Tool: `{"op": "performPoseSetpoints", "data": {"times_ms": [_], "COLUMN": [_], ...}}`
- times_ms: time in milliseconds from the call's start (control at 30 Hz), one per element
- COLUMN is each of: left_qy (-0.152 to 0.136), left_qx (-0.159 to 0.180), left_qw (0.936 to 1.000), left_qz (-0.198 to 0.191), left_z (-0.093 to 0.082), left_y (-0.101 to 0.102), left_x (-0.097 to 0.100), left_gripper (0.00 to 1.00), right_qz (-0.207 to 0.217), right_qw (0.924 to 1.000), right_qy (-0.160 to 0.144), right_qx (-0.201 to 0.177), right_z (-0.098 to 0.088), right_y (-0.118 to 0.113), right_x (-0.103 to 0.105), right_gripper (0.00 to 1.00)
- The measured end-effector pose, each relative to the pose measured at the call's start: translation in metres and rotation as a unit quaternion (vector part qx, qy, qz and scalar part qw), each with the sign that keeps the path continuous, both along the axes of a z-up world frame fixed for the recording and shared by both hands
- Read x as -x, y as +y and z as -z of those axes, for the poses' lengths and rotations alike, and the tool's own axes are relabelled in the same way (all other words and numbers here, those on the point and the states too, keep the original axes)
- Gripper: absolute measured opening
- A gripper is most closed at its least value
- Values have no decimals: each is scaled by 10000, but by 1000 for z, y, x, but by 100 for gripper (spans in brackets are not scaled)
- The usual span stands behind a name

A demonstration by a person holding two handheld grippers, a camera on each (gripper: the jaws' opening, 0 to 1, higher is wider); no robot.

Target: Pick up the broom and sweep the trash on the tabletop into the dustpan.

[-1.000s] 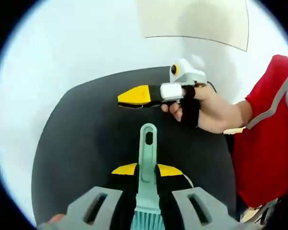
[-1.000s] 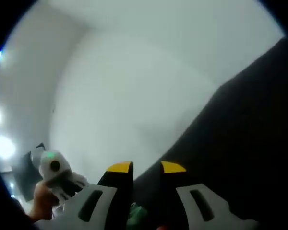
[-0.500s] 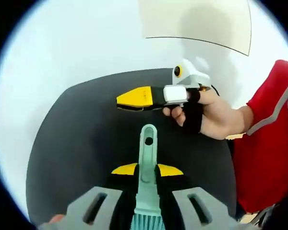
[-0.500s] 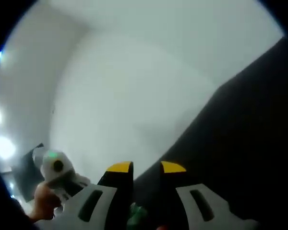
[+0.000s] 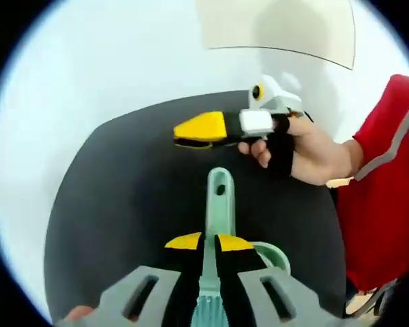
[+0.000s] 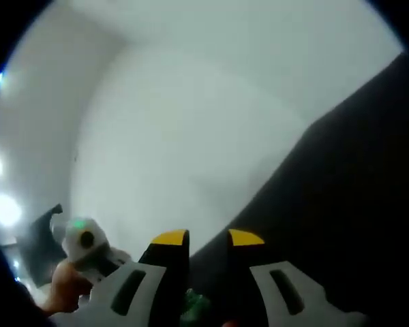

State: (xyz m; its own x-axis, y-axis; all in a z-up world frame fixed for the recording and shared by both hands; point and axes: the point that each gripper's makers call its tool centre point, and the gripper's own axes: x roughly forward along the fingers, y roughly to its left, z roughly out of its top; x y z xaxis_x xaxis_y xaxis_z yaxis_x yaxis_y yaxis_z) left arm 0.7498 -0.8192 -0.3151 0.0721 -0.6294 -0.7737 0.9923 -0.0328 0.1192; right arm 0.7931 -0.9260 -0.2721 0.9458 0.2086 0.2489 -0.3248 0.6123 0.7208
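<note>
**Broom in hand, sweep not yet begun**

The left gripper [image 5: 209, 242] is clamped on the mint-green broom [image 5: 218, 204], its 2 yellow-tipped jaws pressed against either side of the handle, with the hanging-hole end pointing out over the dark tabletop [image 5: 123, 204]. Pale teal bristles sit low between the jaws. A rounded green edge, which may be the dustpan [image 5: 273, 255], peeks out just right of the jaws; I can't be sure.

The right gripper [image 5: 201, 129] hovers above the far part of the table, held in a gloved hand [image 5: 296, 153], and its jaws look closed together. In the right gripper view a small green scrap shows between the jaw bases, too blurred to name, so whether it grips anything I cannot tell.

I'd judge the pickup done; next comes lowering the bristles to the table and drawing towards the pan.

Count: 1 broom, 2 grippers, 1 possible dustpan. No trash that I can make out.
</note>
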Motion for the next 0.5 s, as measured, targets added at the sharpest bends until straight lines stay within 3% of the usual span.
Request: {"op": "performPoseSetpoints", "data": {"times_ms": [33, 100, 333, 433, 500], "left_qy": [55, -99, -80, -483, -531], "left_qx": [-32, -245, -26, 89, 312], "left_qw": [10000, 9996, 9999, 9986, 9976], "left_qz": [-12, -15, -62, 181, 322], "left_z": [2, 9, -2, -11, -13], "left_y": [1, 8, 8, 5, -6], "left_x": [2, -1, 1, -7, 2], "left_gripper": [6, 4, 5, 5, 4], "right_qz": [-7, -4, -6, -4, 19], "right_qw": [10000, 10000, 10000, 10000, 10000], "right_qy": [2, 1, -11, -15, 29], "right_qx": [6, 13, -3, -6, 30], "right_z": [0, 0, 0, 0, 1], "right_y": [0, 0, 0, 0, 0], "right_x": [0, 0, 0, 0, 0], "right_gripper": [24, 24, 24, 24, 24]}}
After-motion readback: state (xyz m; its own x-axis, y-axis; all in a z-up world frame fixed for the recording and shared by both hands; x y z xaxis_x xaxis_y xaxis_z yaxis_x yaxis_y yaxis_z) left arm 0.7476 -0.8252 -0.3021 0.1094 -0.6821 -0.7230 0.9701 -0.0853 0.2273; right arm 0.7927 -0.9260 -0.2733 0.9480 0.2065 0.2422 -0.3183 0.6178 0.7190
